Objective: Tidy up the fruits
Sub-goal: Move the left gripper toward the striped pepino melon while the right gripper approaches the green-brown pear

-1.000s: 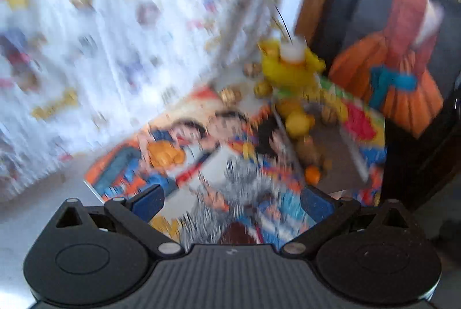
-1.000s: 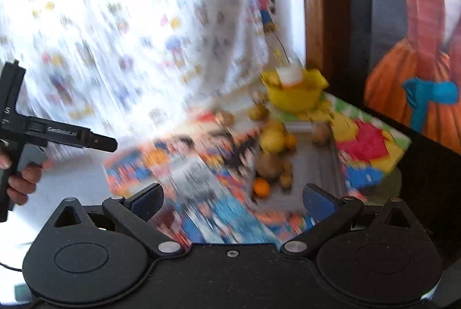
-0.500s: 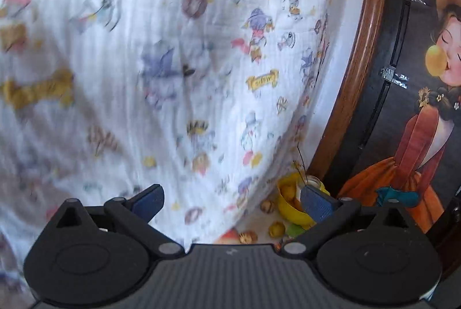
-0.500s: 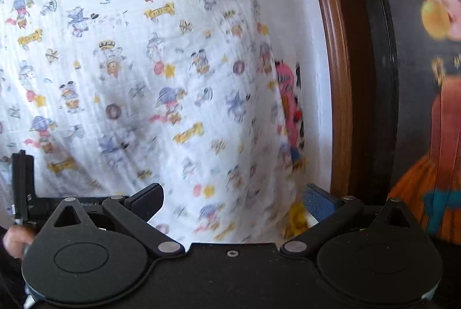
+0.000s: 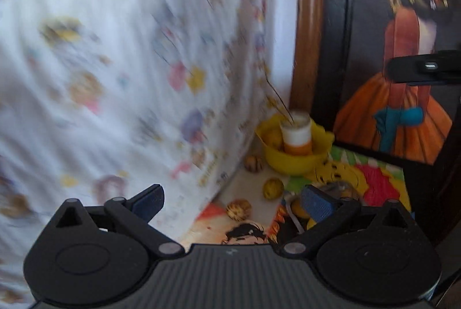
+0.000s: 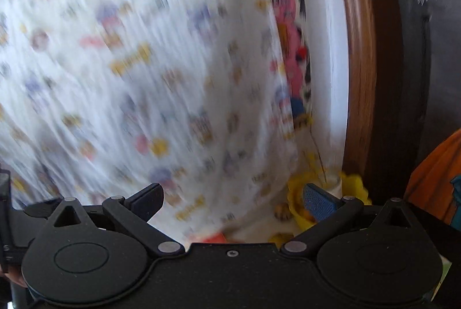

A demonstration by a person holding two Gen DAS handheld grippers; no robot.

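Observation:
In the left wrist view a yellow bowl (image 5: 294,156) stands in the far corner with a white and orange jar (image 5: 296,133) in it. Small round fruits lie in front of it: a striped one (image 5: 253,163), a yellow one (image 5: 273,187) and a brown one (image 5: 238,209). More yellow fruit (image 5: 298,208) shows behind my right finger. My left gripper (image 5: 232,201) is open and empty, held well back from the fruit. In the right wrist view my right gripper (image 6: 232,201) is open and empty; the bowl (image 6: 299,202) and a striped fruit (image 6: 281,212) show low down. Both views are blurred.
A white cartoon-print cloth (image 5: 115,64) hangs along the left. A brown wooden frame (image 5: 308,21) and a dark panel with a painted girl in an orange dress (image 5: 403,78) stand at the right. A colourful printed mat (image 5: 371,179) covers the surface. The other gripper's tip (image 5: 426,67) shows at right.
Both cameras tilted up off the mat toward the cloth, then the left dipped back down, so the bowl and fruits are in view again. Both grippers stayed open.

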